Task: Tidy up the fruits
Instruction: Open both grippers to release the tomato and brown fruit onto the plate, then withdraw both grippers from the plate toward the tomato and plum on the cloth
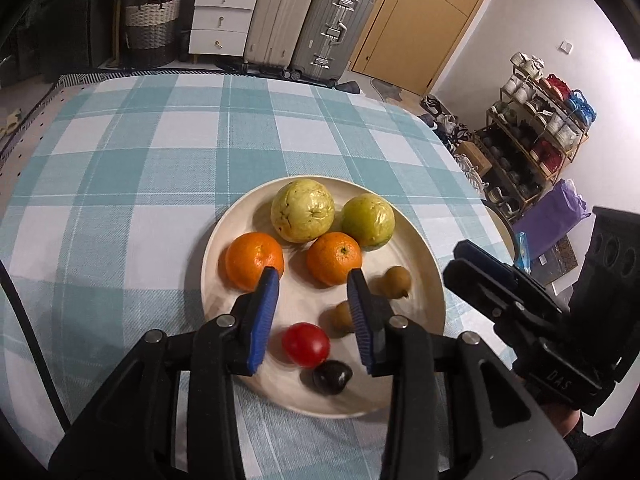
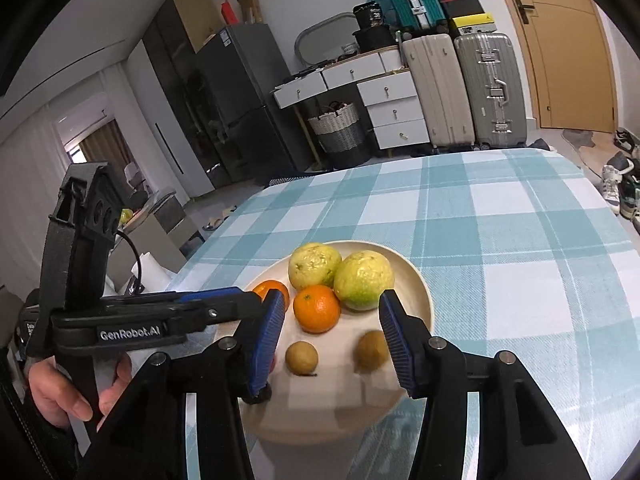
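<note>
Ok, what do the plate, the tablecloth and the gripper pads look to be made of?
Plate: cream, matte with a soft sheen, smooth rim; looks ceramic, though melamine is possible.
Tablecloth: woven fabric, teal and white check, thread texture visible.
Pads on the left gripper: blue, finely ribbed, matte; probably rubber or soft plastic.

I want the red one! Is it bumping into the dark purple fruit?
Cannot tell. In the left wrist view the red tomato and dark plum sit edge to edge on the plate, no clear gap or contact.
</note>
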The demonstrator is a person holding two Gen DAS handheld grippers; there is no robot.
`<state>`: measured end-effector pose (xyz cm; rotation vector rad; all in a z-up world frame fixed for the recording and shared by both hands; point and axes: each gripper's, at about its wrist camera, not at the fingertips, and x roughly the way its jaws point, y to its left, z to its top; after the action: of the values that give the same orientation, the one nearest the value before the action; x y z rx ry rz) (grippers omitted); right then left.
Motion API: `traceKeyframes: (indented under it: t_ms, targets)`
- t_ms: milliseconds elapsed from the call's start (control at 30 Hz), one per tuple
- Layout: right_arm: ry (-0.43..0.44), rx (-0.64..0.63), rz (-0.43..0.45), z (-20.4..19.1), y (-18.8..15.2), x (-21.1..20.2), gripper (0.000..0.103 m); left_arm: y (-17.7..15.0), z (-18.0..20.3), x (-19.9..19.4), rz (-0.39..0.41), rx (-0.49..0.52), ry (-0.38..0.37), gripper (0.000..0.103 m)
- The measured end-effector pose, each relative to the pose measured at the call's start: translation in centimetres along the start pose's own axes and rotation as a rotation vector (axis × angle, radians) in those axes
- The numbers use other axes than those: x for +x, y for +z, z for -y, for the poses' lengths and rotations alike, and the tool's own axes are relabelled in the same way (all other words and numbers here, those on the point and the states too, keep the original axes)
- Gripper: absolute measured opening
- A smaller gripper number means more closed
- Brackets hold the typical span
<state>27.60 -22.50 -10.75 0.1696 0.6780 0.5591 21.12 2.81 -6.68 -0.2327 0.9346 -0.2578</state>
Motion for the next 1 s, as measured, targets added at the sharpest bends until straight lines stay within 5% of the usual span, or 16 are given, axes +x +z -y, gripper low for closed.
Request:
traceKeyframes:
  t_ms: [167, 367, 567, 1000]
  targets:
    - [-0.01, 0.022, 0.013, 0.1, -0.6, -1.7, 0.052, -1.1, 0.4, -1.8, 0.021, 0.005, 0.017, 0.034]
    - [0.002, 0.031, 0.046, -0.2, -1.4, -4.6, 0.067, -3.0, 1.7, -4.3, 0.063, 0.027, 0.061, 0.042]
    - [-0.019, 0.016, 0.064, -1.0, -2.4, -7.0, 0.079, -5.0, 2.6, -6.4, 0.089, 0.011, 0.098, 0.069]
    - [-0.042, 0.022, 0.106, -1.8, -3.9, -10.7, 0.091, -8.5, 4.6, -9.5, 0.136, 0.078, 0.19, 0.088]
